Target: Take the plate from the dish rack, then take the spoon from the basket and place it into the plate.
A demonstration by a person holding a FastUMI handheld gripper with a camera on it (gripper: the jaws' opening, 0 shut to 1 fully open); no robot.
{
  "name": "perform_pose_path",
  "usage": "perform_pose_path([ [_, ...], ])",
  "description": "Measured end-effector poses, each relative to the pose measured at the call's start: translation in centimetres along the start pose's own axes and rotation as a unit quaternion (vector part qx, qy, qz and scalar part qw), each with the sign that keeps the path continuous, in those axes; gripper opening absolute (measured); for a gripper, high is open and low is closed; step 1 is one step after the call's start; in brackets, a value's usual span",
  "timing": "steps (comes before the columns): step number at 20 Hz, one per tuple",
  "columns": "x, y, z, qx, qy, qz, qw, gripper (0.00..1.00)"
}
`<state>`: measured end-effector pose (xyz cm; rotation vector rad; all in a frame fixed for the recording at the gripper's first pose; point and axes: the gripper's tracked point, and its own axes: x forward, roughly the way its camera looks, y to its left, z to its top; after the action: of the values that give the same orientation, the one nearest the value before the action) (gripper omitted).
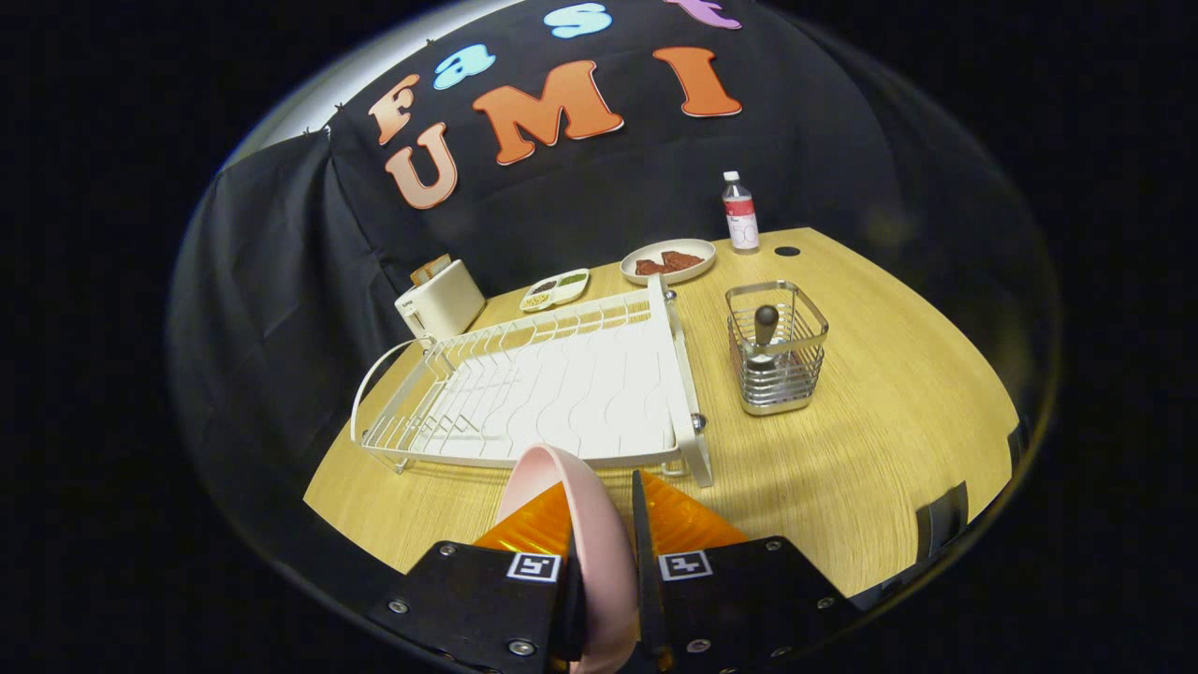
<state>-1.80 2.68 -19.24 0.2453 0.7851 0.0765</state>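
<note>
Pink plate (573, 524) in gripper (599, 510)

The pink plate (580, 524) stands on edge between the gripper's (599, 524) two fingers, which press on it from both sides, just short of the white dish rack (552, 384) on the wooden table. The spoon (765, 337) stands upright in the wire basket (777, 346), dark handle up, beside the rack
</note>
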Motion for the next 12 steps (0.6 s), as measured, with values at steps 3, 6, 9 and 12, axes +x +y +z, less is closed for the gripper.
perform_pose_path([
  [3,0.8,-0.4,-1.6,0.029,0.013,0.005,0.999,0.24],
  [6,1.3,-1.5,-2.8,0.029,0.025,-0.006,0.999,0.24],
  [9,1.8,-1.8,-3.3,0.031,0.027,-0.012,0.999,0.24],
  [12,2.1,-1.5,-3.8,0.022,0.03,-0.014,0.999,0.24],
])
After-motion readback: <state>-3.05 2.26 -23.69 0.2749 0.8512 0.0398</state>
